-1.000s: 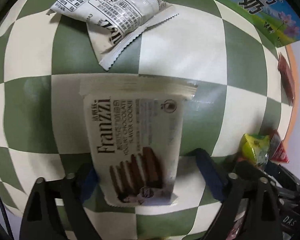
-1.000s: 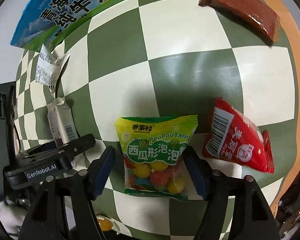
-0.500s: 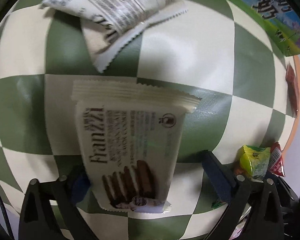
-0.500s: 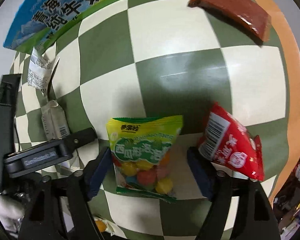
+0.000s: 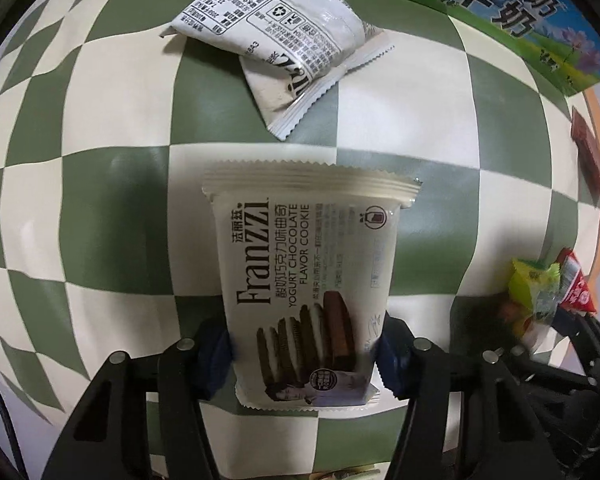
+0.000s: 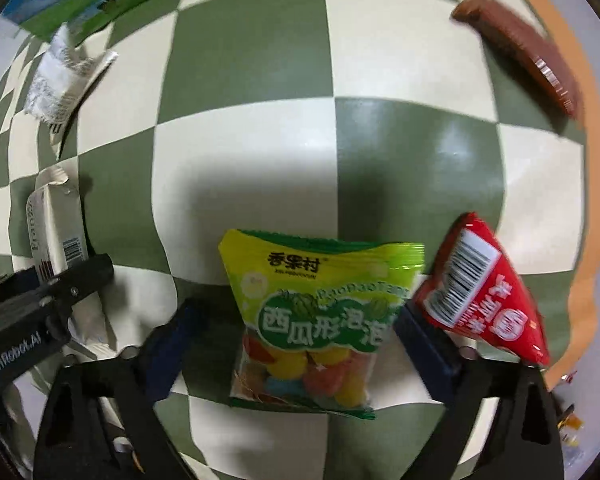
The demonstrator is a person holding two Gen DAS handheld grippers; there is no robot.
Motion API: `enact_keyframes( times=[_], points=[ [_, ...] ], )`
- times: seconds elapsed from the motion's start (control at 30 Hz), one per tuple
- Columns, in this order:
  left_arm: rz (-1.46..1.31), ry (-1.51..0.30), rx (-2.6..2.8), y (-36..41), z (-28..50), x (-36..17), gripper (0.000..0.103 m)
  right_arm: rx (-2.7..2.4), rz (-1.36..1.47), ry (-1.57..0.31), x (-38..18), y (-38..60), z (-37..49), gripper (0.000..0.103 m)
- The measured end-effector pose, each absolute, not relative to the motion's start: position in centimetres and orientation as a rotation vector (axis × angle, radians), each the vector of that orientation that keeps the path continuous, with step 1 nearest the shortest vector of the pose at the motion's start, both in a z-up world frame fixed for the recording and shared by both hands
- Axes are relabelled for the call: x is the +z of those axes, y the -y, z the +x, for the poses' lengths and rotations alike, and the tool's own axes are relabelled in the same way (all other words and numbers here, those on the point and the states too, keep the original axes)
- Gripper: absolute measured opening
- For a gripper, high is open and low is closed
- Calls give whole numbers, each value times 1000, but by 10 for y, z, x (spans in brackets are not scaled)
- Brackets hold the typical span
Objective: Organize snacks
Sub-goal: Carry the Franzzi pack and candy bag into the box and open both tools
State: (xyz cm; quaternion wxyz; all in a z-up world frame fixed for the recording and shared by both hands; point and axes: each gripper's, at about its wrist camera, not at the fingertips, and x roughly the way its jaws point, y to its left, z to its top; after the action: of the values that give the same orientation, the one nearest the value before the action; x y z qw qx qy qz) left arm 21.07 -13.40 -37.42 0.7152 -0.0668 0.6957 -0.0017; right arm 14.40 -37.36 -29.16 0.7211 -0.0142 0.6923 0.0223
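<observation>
Snacks: left gripper pinches the cream Franzzi cookie packet, its jaws just closed, while the right gripper, closing but still spread, straddles the green-yellow candy bag and may snag the touching red sachet.

Left gripper: black angular fingers, blue pads, silver screws; a thin black cable at 8 o'clock. Right gripper matches it. At its 9 o'clock, the left's black body reads "GenRobot.AI" in white.

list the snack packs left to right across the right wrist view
white printed packet → Franzzi cookie pack → green-yellow candy bag → red packet → brown wrapped bar
</observation>
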Motion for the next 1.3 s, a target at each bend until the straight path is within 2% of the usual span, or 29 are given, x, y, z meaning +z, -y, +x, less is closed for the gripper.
enact_keyframes(
  times=[0.03,0.07,0.1,0.3,0.53,0.83,1.03,1.13,1.3],
  points=[
    [-146,-1544,0,130,206,-369,57,50,-39,-1512,-287,373,140,74],
    [-147,-1547,1,131,206,-368,57,53,-41,-1493,-282,373,137,58],
    [-149,-1549,-1,133,207,-368,57,55,-36,-1475,-276,374,134,56],
    [-142,-1526,-20,143,207,-354,56,91,77,-1442,-250,391,120,55],
    [-173,-1425,-62,135,214,-297,56,164,180,-1386,-206,405,110,55],
    [-249,-1262,-166,130,278,-188,56,252,262,-1206,-102,417,165,55],
    [-201,-1230,-205,129,351,-147,57,268,245,-1088,-41,423,236,55],
    [-199,-1263,-211,133,389,-148,57,248,220,-1073,-27,427,280,55],
    [-228,-1388,-226,133,443,-181,57,210,171,-1144,-43,427,340,55]
  ],
)
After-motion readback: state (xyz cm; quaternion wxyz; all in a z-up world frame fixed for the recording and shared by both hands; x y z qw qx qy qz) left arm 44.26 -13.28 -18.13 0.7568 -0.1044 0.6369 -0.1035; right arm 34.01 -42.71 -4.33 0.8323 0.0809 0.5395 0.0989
